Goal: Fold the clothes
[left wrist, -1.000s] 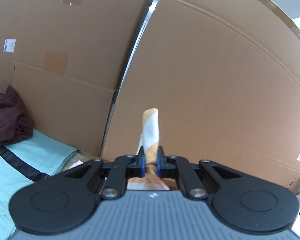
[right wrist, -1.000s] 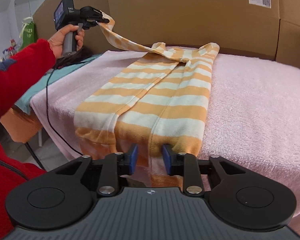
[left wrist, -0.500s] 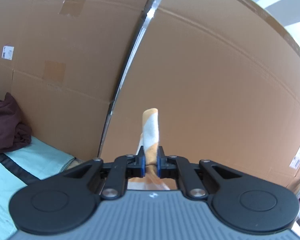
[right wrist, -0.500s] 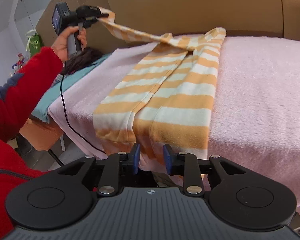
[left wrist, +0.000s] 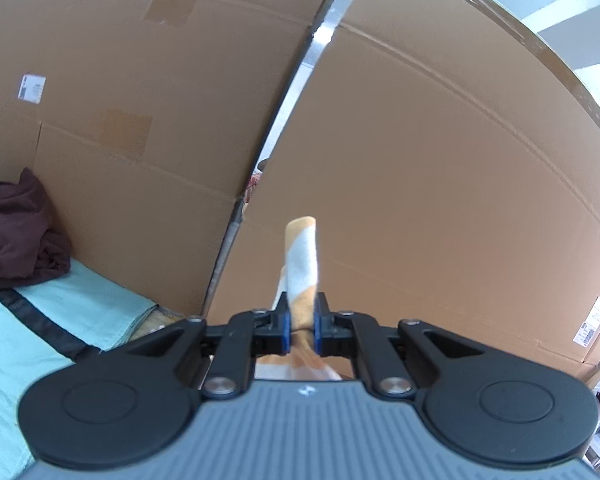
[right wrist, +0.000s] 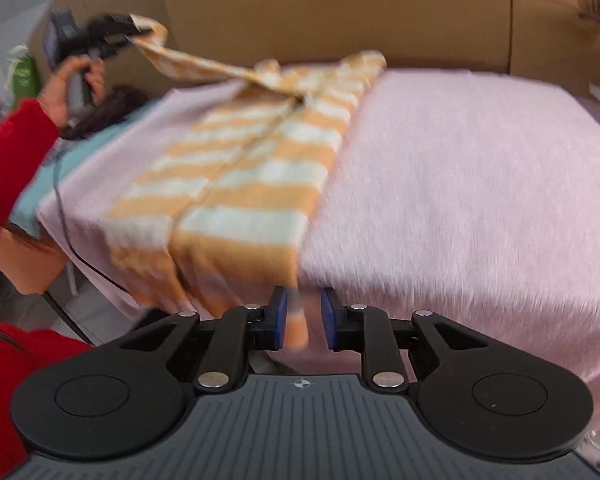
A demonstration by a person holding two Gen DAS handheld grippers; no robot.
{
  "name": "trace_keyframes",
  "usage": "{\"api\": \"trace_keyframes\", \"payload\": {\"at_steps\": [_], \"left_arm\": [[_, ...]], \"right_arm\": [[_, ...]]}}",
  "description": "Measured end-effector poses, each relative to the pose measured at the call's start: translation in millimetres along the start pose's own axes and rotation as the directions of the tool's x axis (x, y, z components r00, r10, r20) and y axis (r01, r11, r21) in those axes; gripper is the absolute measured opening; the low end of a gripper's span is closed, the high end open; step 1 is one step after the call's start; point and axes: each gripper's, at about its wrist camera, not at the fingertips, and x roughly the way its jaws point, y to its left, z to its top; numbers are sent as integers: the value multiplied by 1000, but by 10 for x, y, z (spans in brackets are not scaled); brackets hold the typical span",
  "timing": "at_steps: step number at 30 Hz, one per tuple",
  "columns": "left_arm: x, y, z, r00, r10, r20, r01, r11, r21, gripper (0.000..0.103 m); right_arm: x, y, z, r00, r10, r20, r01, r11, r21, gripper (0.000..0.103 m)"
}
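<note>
The striped garment [right wrist: 252,184] lies lengthwise on the pink blanket [right wrist: 460,184], hem hanging over the near edge, collar toward the cardboard wall [right wrist: 340,8]. The left gripper [left wrist: 301,322] clamps 1 sleeve end, raised left. The right gripper [right wrist: 303,318], jaws just closing, straddles the hem corner without pinching. Only the left view shows the maroon cloth [left wrist: 16,232].

Left hand-held gripper [left wrist: 301,322] clamped, raised; right hand-held gripper [right wrist: 303,318] closing, parted

Orange-and-white striped garment [right wrist: 252,184] on a pale pink blanket [right wrist: 460,184].
</note>
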Motion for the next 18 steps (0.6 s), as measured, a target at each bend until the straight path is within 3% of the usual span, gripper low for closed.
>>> {"api": "trace_keyframes", "payload": {"at_steps": [2,3,5,6,10,12,14,18], "left_arm": [[17,32,-31,1000,3,-2,-3,1000,-15,6],[32,49,-48,1000,7,-3,-7,1000,-18,6],[61,85,-83,1000,15,-7,-15,1000,-25,6],[56,105,-106,1000,20,-7,-20,999,-26,6],[31,236,-215,999,41,-3,-42,998,-48,6],[17,343,-289,999,53,1,-53,995,-84,6],[9,443,-372,998,66,5,-65,991,-116,6],[75,608,-628,995,99,-17,-100,983,-157,6]], "right_arm": [[-132,5,224,990,97,106,-99,995,8,29],[-95,21,331,981,109,158,-112,994,13,40],[83,61,515,973,93,211,-99,995,20,44],[247,75,589,976,66,206,-71,997,19,42],[832,2,803,992,-18,128,12,999,46,15],[1026,-46,868,996,-54,71,51,997,54,10],[1147,-78,928,996,-88,25,86,995,53,9],[1207,-150,1201,995,-51,82,44,996,77,15]]}}
